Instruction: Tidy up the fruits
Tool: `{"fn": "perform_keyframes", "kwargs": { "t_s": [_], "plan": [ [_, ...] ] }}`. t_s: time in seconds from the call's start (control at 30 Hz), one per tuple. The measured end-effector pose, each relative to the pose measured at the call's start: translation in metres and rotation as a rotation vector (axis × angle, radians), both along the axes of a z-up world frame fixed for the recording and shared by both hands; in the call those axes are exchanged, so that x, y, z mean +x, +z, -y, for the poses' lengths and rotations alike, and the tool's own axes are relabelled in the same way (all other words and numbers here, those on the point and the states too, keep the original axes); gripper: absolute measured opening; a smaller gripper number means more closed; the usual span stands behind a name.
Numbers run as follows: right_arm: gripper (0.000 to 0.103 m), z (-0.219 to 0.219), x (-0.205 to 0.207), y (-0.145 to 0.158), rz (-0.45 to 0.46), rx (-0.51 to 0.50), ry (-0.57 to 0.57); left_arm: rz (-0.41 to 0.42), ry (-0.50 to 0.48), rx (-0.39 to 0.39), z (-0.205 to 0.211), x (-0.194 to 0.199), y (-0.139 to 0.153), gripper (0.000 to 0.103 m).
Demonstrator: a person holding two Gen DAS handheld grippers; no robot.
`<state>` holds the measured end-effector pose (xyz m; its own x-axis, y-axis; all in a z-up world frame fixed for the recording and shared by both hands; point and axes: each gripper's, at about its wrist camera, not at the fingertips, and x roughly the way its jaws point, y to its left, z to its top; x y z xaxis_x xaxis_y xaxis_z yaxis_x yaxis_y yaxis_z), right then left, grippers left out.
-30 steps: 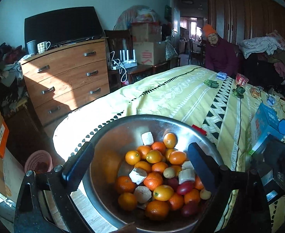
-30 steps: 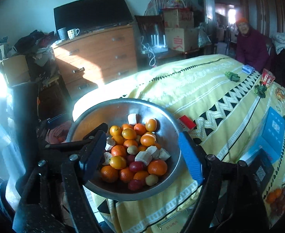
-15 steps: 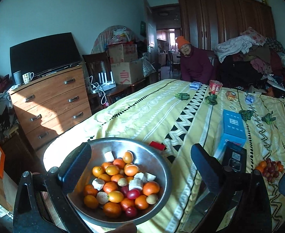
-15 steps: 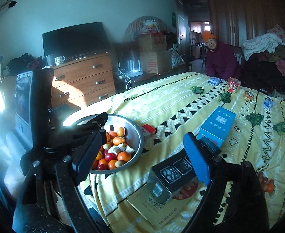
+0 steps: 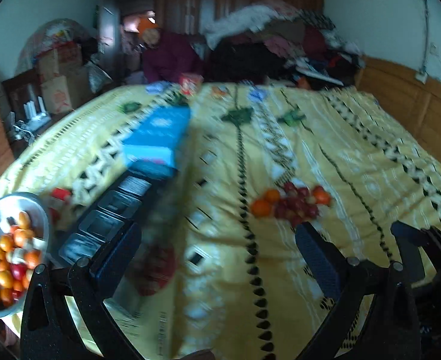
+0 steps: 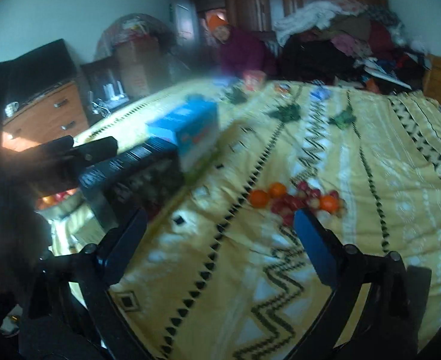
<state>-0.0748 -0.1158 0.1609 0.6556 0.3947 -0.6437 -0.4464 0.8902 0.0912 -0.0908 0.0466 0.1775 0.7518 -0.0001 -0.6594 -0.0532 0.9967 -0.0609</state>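
My left gripper (image 5: pixel 217 249) spread wide and empty, my right gripper (image 6: pixel 220 234) likewise, both above the yellow patterned bedspread (image 5: pixel 325 156), loose pile of oranges and small red fruits (image 6: pixel 295 201) just beyond my right fingertips, round steel bowl of mixed fruit (image 5: pixel 10 252) far left, blue cardboard box (image 5: pixel 157 135) behind.

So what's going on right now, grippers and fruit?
Left gripper and right gripper open, empty. Loose fruit pile ahead on bedspread. Fruit bowl far left. Nothing in the way.

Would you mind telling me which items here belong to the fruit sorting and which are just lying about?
Job:
metal bowl of fruit
loose fruit pile
left gripper
right gripper

Lying about:
blue box
black box
patterned yellow bedspread
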Motion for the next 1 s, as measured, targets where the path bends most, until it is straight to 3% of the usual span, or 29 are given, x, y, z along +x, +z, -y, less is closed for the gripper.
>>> {"fn": "perform_keyframes", "kwargs": {
  "t_s": [0.07, 0.17, 0.47, 0.53, 0.67, 1.0],
  "plan": [
    [0.100, 0.027, 0.014, -0.033, -0.079, -0.033, -0.079, -0.105, -0.046, -0.013, 0.024, 0.019, -0.041, 0.103],
    [0.100, 0.053, 0.030, -0.074, -0.158, -0.089, -0.140, -0.178, -0.031, -0.009, 0.042, 0.040, -0.084, 0.103],
    [0.103, 0.087, 0.060, -0.140, -0.300, -0.113, -0.253, -0.300, 0.068, 0.038, 0.051, 0.077, -0.165, 0.103],
    [0.103, 0.089, 0.057, -0.141, -0.280, -0.082, -0.268, -0.275, 0.072, 0.040, 0.051, 0.074, -0.170, 0.103],
    [0.103, 0.081, 0.054, -0.143, -0.245, -0.153, -0.279, -0.255, 0.082, 0.037, 0.051, 0.073, -0.172, 0.103],
    [0.103, 0.086, 0.052, -0.146, -0.216, -0.137, -0.272, -0.223, 0.080, 0.019, 0.048, 0.071, -0.174, 0.103]
  ]
}}
